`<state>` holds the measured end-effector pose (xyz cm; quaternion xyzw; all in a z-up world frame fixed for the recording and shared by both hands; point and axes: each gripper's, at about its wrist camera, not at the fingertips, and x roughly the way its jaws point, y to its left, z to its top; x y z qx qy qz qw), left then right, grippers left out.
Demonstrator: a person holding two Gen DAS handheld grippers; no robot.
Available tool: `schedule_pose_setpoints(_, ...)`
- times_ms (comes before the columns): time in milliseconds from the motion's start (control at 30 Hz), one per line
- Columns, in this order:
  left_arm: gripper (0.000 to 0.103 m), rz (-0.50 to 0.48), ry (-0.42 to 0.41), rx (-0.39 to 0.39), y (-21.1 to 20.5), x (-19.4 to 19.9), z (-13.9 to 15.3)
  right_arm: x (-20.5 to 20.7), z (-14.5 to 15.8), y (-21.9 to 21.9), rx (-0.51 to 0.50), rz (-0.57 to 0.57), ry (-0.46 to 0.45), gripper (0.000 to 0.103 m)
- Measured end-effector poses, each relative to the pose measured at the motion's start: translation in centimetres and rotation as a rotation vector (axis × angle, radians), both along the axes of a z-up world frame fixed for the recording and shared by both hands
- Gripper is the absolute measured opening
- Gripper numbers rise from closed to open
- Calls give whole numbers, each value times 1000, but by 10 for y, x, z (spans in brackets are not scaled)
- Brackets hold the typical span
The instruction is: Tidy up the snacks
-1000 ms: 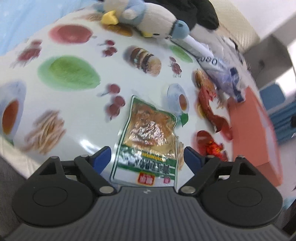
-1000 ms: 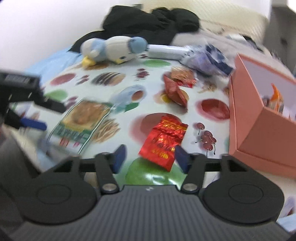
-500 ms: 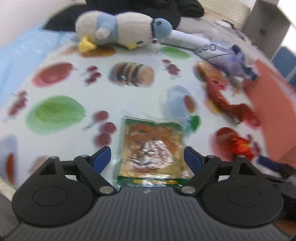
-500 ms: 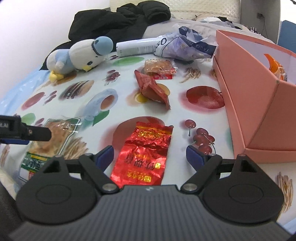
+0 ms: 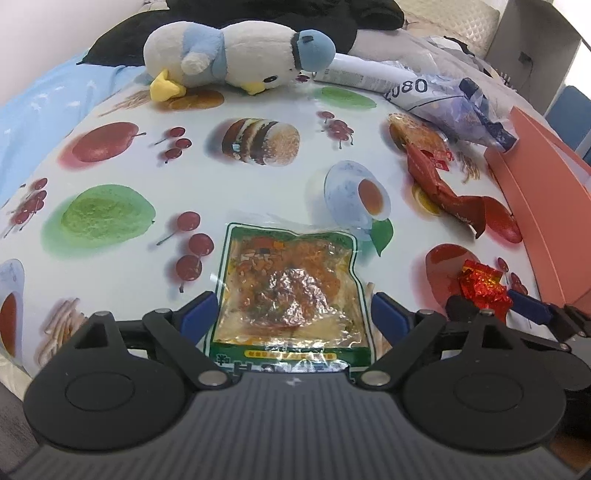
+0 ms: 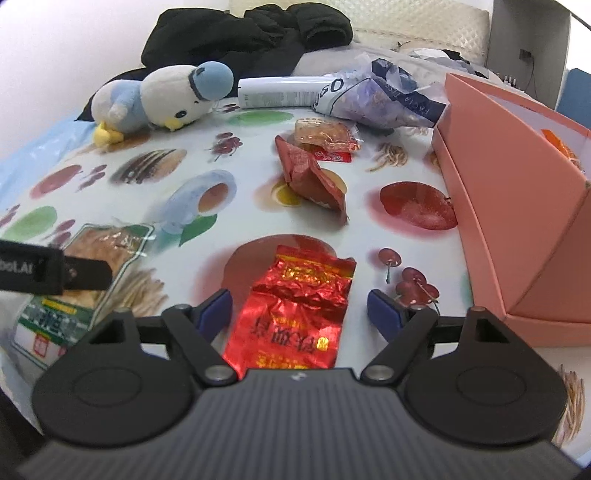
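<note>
Left gripper (image 5: pixel 291 314) points down at the printed tablecloth (image 5: pixel 258 177); jaws spread wide, one blue pad on each side of the green-bordered snack pouch (image 5: pixel 291 291); pads stand clear of the pouch edges, no pinch; pouch lies flat on the cloth.

Right gripper (image 6: pixel 299 310) likewise spread; its jaws have just been closing a little; the red foil packet (image 6: pixel 295 306) lies flat between the blue pads, not touched by either; the same packet shows at the right edge of the left wrist view, between the right gripper's fingertips (image 5: pixel 524 301).

Pink box (image 6: pixel 517 206) stands open at the right side of the cloth, just beside the red foil packet's area; something orange sits inside it, too little visible to name.

Further back on the cloth: a dark red crumpled wrapper (image 6: pixel 310 177); behind it, touching or nearly so, a clear packet with a red label (image 6: pixel 325 138); a purple-and-white bag (image 6: pixel 376 99) near the box's far corner; a white tube (image 6: pixel 280 92) beside it.

Plush bird (image 6: pixel 162 99), blue and cream, lies on its side at the far left of the cloth; black clothing (image 6: pixel 243 33) is heaped behind it.
</note>
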<state>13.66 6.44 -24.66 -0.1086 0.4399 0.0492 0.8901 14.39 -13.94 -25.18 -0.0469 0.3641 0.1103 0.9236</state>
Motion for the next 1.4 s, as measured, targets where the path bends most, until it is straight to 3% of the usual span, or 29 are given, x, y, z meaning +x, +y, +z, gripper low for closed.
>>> schedule_pose_setpoints(133,93,19,6,1,1,0,1,3,1,1,1,5,-3,57)
schedule_pose_setpoints(467,94,20,11,9,8,11,-2,-4,5,-3,-36,41,11,57)
schedule_pose_setpoints(800,91,-73,18,115,-13,13,-14,-16,6,-13,-26,55,30,57)
schedule_pose_setpoints(1200,49,-107,17,101,-31,6,-5,-25,10,-22,-18,44,35,56)
schedule_pose_setpoints(1400,38,-106,8,46,-34,1,1,-31,17,-32,-9,31,32,56)
